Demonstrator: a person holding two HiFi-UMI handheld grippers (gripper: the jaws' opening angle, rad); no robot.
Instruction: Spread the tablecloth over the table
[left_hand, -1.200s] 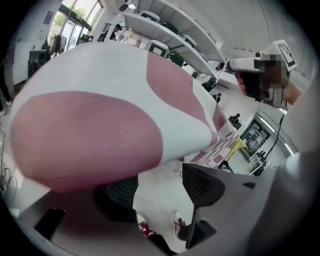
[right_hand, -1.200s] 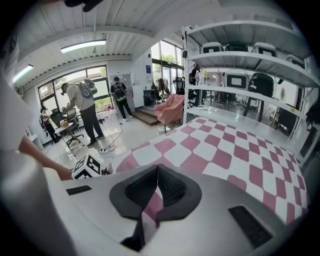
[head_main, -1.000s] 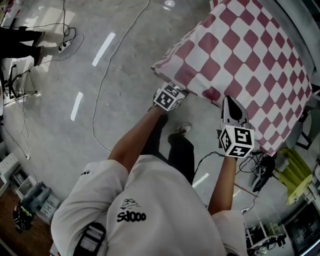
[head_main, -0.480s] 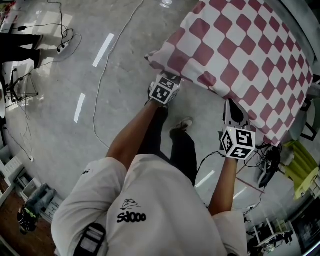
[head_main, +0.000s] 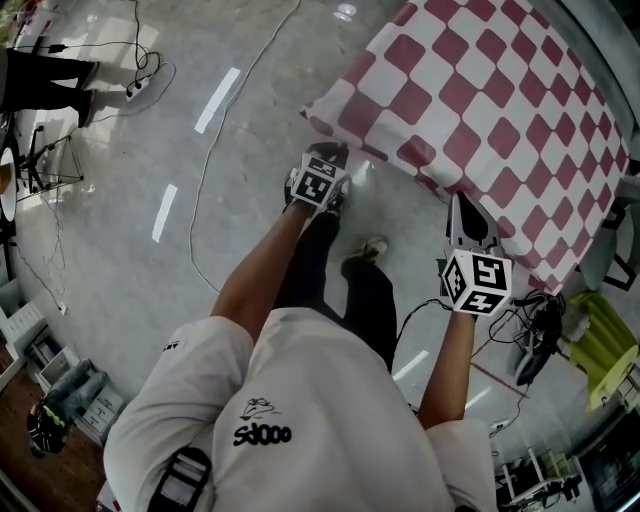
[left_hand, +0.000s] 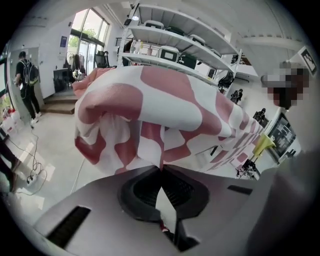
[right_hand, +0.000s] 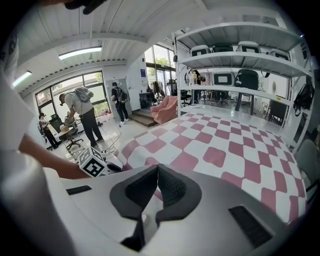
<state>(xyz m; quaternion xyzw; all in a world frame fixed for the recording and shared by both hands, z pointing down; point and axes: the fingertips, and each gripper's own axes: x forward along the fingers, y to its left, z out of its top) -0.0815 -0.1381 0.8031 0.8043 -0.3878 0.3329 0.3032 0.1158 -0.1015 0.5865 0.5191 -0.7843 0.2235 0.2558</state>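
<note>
The red-and-white checked tablecloth (head_main: 480, 110) lies over the table at the upper right of the head view, and its near corner (head_main: 325, 120) hangs off the edge. My left gripper (head_main: 335, 158) is at that corner. In the left gripper view its jaws are shut, with the bunched hanging cloth (left_hand: 145, 120) pinched at their tips (left_hand: 161, 167). My right gripper (head_main: 462, 200) is at the cloth's near edge, further right. Its jaws (right_hand: 158, 167) are closed tip to tip on that edge, and the checked cloth (right_hand: 220, 145) stretches away flat beyond them.
Cables (head_main: 205, 150) trail over the shiny floor on the left, where a person (head_main: 45, 80) stands. A yellow-green chair (head_main: 600, 345) and more cables (head_main: 535, 330) are at the right. Metal shelves (right_hand: 240, 65) stand beyond the table. Several people (right_hand: 82, 112) are near the windows.
My left gripper has shifted left and further from me, to the cloth's hanging corner. The right gripper has stayed at the cloth's near edge.
</note>
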